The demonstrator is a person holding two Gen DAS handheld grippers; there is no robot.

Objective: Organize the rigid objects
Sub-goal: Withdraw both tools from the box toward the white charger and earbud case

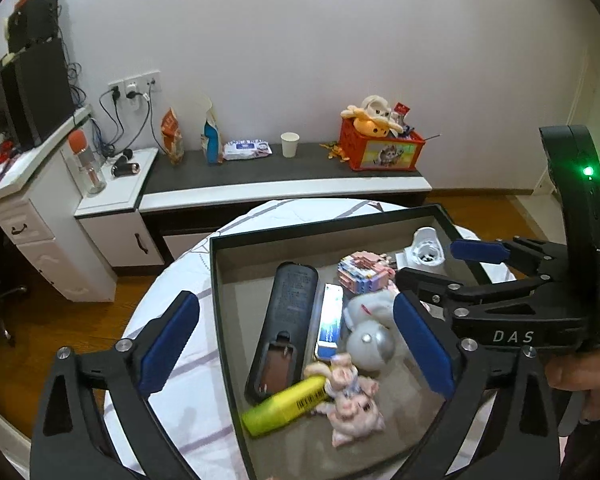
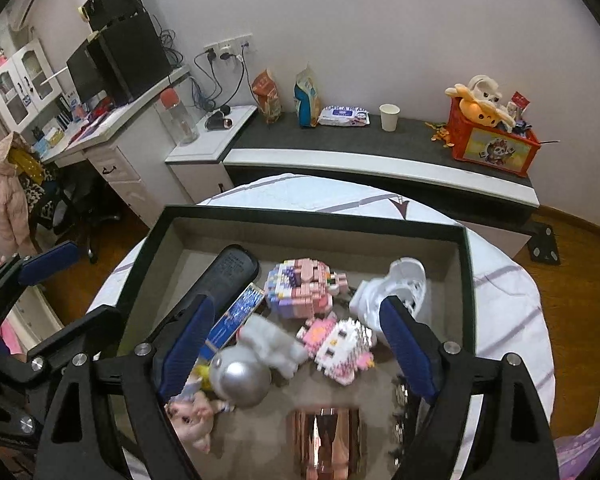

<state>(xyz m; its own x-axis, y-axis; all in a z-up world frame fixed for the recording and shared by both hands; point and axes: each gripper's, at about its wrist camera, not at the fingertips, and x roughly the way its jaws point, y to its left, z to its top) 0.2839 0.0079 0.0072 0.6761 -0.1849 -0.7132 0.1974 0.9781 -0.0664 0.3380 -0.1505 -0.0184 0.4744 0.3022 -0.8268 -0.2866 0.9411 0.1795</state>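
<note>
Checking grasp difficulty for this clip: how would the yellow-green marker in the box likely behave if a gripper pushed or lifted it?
The yellow-green marker looks like a rigid, smooth plastic cylinder, so it would probably roll if nudged sideways. It lies partly on the black remote and against the pig figurine, so lifting it may shift them. Likely light.

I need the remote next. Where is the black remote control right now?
The black remote control lies face down in the left part of the tray, beside the blue-and-white box, its near end by the yellow tube.
</note>
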